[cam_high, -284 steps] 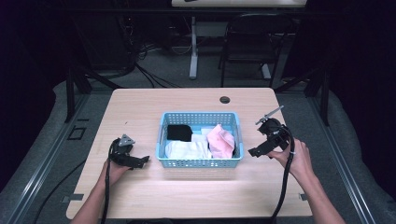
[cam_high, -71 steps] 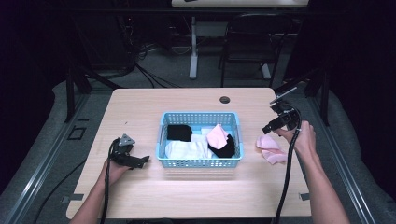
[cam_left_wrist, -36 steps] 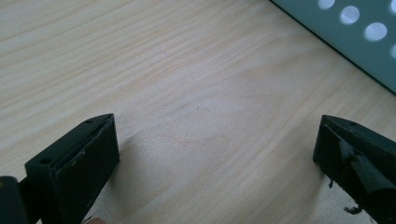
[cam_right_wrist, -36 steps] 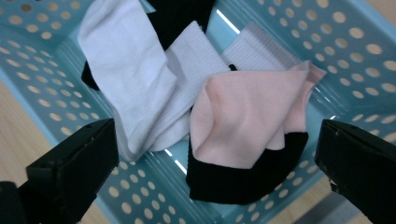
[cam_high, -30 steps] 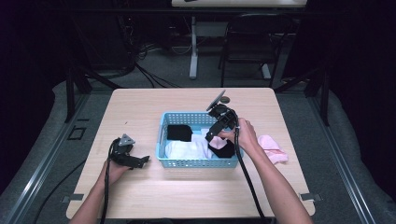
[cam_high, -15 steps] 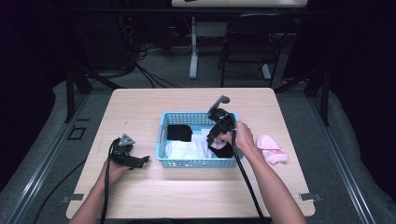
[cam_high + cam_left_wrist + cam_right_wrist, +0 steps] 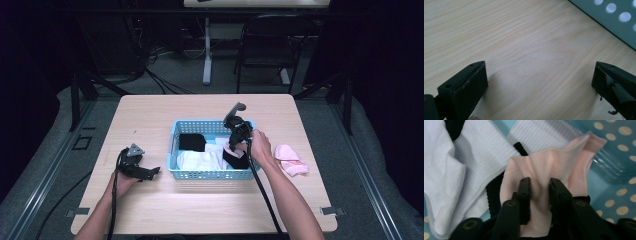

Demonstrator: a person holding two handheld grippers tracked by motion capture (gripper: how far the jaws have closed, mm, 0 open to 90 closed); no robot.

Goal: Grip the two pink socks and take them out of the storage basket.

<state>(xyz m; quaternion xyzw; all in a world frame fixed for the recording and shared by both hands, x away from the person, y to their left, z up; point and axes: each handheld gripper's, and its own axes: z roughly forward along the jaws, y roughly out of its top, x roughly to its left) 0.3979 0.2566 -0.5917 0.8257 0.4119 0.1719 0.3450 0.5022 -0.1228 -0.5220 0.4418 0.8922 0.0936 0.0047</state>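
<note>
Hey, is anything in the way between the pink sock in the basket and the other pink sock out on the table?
Only the basket's right wall. The right gripper has just closed on the pink sock.

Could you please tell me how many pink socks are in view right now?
2: one pink sock pinched in the right gripper inside the basket; another pink sock on the table; more may be hidden.

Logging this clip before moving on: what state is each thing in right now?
Right claw: jaws just closed, pinching the pink sock in the basket.
Left claw: open, resting on the table.
Pink sock: bunched, gripped.
Second pink sock: lying on the table, right of the basket.
Blue basket: upright, holding white socks and black socks.
</note>
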